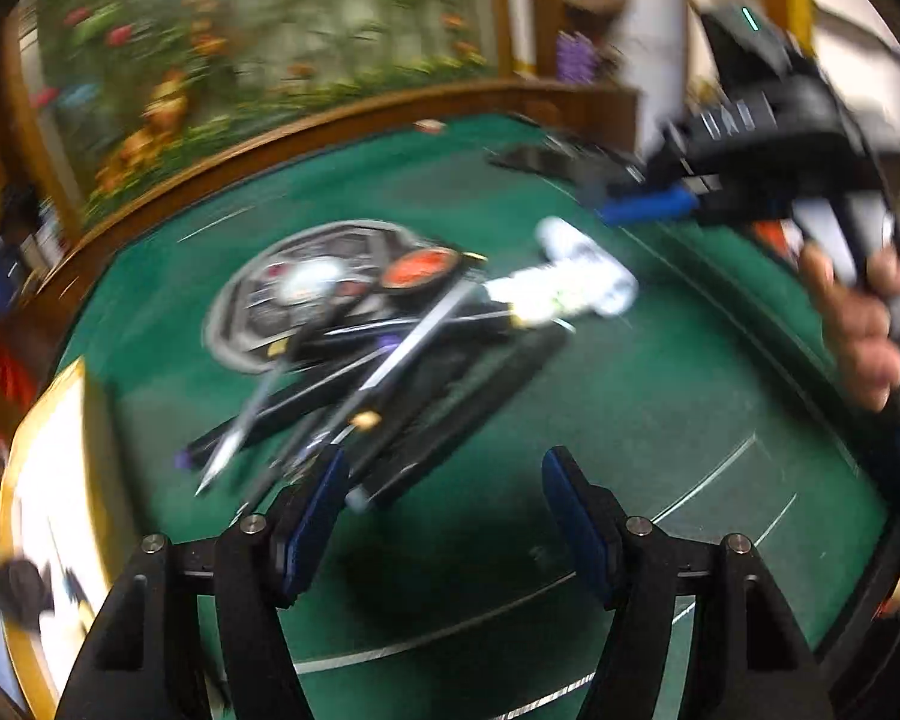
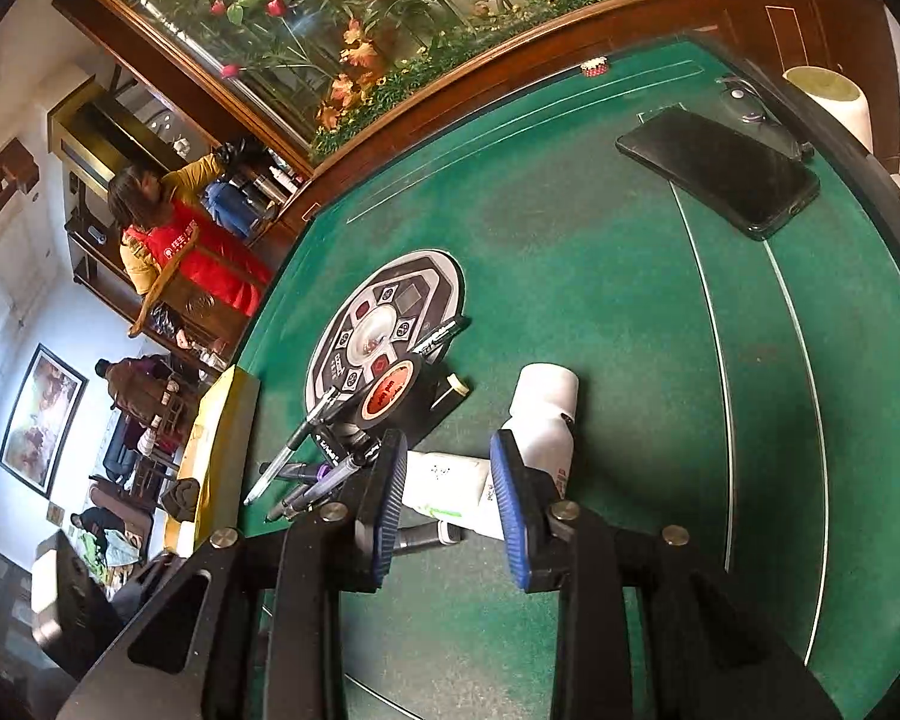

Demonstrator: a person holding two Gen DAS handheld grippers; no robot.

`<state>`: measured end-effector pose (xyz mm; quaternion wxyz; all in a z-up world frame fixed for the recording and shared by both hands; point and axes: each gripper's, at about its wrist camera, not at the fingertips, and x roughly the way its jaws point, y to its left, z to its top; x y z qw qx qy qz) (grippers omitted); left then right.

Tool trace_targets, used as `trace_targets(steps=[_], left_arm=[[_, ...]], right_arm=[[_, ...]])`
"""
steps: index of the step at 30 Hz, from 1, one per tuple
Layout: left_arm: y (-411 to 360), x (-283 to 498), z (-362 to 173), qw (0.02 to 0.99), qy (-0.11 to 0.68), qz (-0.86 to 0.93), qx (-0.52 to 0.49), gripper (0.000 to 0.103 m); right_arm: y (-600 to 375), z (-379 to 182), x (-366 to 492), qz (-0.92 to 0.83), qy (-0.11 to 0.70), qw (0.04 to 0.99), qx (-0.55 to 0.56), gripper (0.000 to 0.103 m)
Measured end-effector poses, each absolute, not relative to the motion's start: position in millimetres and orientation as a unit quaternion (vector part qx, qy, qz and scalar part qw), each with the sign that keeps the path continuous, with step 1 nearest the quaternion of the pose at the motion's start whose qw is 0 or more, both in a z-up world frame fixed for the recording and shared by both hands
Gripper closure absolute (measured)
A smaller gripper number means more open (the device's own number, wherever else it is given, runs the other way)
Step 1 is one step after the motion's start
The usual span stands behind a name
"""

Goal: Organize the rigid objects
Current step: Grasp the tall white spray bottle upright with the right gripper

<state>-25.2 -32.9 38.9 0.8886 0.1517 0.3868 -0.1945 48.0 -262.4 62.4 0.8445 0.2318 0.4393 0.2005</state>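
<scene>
Covering the table: green felt w/ white lines.

Pen pile motion-blurred

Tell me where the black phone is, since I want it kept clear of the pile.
In the right wrist view the black phone lies flat at upper right on the green table, apart from the pens, near the far edge.

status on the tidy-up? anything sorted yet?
Nothing looks sorted: pens, tape roll, white tube and white bottle lie heaped on the green table. Both claws, left and right, are empty. Everything remains.
</scene>
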Motion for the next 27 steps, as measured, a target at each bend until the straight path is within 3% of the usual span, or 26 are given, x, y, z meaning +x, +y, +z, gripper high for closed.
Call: trace_targets(steps=[5,6,8,11,22,27], left_arm=[[-53.8,-8.4,28.0,0.869,0.399,-0.202,0.211,0.034],[-55.7,-5.1,26.2,0.865,0.404,-0.209,0.211,0.037],[-60.8,2.7,20.7,0.857,0.415,-0.214,0.217,0.059],[-62.8,9.3,18.1,0.861,0.414,-0.214,0.206,0.067],[-65.6,-9.6,18.8,0.853,0.437,-0.220,0.180,0.076],[-71.2,0.1,18.9,0.855,0.442,-0.214,0.167,0.075]], right_arm=[[-265.3,60.1,50.3,0.197,0.442,0.841,0.241,0.075],[-265.8,58.8,52.0,0.195,0.444,0.840,0.242,0.075],[-265.5,58.0,51.9,0.192,0.447,0.839,0.243,0.075],[-265.7,55.9,53.1,0.182,0.451,0.840,0.240,0.075],[-263.7,40.0,61.7,0.141,0.476,0.841,0.215,0.075],[-254.8,33.4,66.8,0.129,0.483,0.845,0.188,0.070]])
